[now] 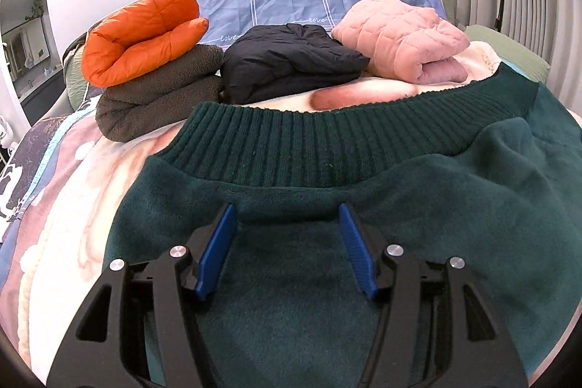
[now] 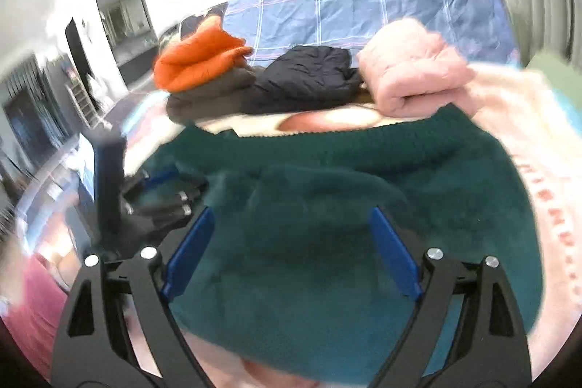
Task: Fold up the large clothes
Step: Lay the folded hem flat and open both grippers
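Your left gripper [image 1: 287, 211] and right gripper [image 2: 291, 213] both gape wide, touching nothing, just above the soft dark-green fleece sweater [image 1: 418, 224] spread beneath them.

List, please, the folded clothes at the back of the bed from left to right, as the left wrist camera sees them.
Orange puffer jacket lying on top of the brown fleece → black jacket → pink quilted jacket.
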`<state>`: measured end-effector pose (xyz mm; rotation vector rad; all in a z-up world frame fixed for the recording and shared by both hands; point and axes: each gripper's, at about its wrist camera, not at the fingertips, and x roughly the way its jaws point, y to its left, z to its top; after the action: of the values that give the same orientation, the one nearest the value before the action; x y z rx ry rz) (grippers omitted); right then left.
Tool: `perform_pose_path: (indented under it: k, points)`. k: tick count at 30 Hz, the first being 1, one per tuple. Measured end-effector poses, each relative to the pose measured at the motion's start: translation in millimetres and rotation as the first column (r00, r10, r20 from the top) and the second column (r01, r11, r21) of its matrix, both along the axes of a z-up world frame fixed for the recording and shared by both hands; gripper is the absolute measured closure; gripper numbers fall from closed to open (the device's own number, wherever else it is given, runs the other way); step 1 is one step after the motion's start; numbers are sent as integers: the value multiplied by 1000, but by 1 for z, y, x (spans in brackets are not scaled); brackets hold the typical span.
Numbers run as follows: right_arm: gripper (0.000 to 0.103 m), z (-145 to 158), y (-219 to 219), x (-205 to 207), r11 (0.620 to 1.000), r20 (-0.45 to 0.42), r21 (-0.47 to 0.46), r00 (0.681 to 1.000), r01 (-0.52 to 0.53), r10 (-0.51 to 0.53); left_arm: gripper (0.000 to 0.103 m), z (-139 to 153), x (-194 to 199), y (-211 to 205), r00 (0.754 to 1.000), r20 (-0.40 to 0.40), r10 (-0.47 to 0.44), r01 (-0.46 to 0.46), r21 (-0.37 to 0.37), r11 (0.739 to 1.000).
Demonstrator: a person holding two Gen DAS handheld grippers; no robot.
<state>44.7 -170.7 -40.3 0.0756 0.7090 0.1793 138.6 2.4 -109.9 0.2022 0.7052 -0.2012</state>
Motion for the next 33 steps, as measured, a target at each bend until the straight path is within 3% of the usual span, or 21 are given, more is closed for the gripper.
perform_pose_path:
  k: [2,3,5,10,13,15,16,17,19,20,21,22,24,33]
  points:
    - [12,-46,10,5,998,-97,-62,995,23,-29,43,0,-2,1,1000,2,-2,2,-2,1000]
    - [12,-58,14,0,993,-51,-111,998,28,-34,42,-1,-3,0,1000,6,-7,7,0,1000]
    - [12,-54,21,-3,988,-46,-149,998,46,-53,42,-1,-5,0,1000,17,-4,4,5,1000]
    - [13,-45,16,2,991,-98,-129,994,30,-43,42,-1,-6,3,1000,20,-10,10,-16,1000]
    - [15,-23,10,-2,995,-142,-62,987,73,-81,42,-1,-6,6,1000,22,-9,10,-34,999]
    - [17,1,13,-17,997,-97,73,995,21,-14,42,-1,-5,7,1000,19,-10,11,-43,999]
    - [17,10,19,-22,997,-56,72,998,-6,10,42,-1,-5,7,1000,20,-10,11,-43,999]
    - [17,16,32,-27,1000,0,-8,1000,-10,10,42,-1,-6,6,1000,21,-10,10,-42,999]
    - [16,2,46,-22,989,4,-147,1000,-8,9,42,-1,-5,8,1000,22,-11,12,-45,999]
    - [12,-31,41,-4,992,-121,-130,993,-6,-10,42,-1,-6,8,1000,23,-9,11,-45,999]
    - [10,-52,32,2,998,-150,-59,989,7,-16,42,-1,-6,7,1000,26,-13,14,-44,999]
    - [10,-60,29,0,999,-113,-50,994,7,-13,42,-1,-8,7,999,32,-15,16,-40,999]
    - [10,-52,40,-5,995,-117,-102,993,18,-30,42,-1,-9,7,999,37,-14,15,-40,999]
    - [9,-38,33,5,997,-163,-76,987,2,-14,40,4,-9,16,999,10,-30,31,-96,995]
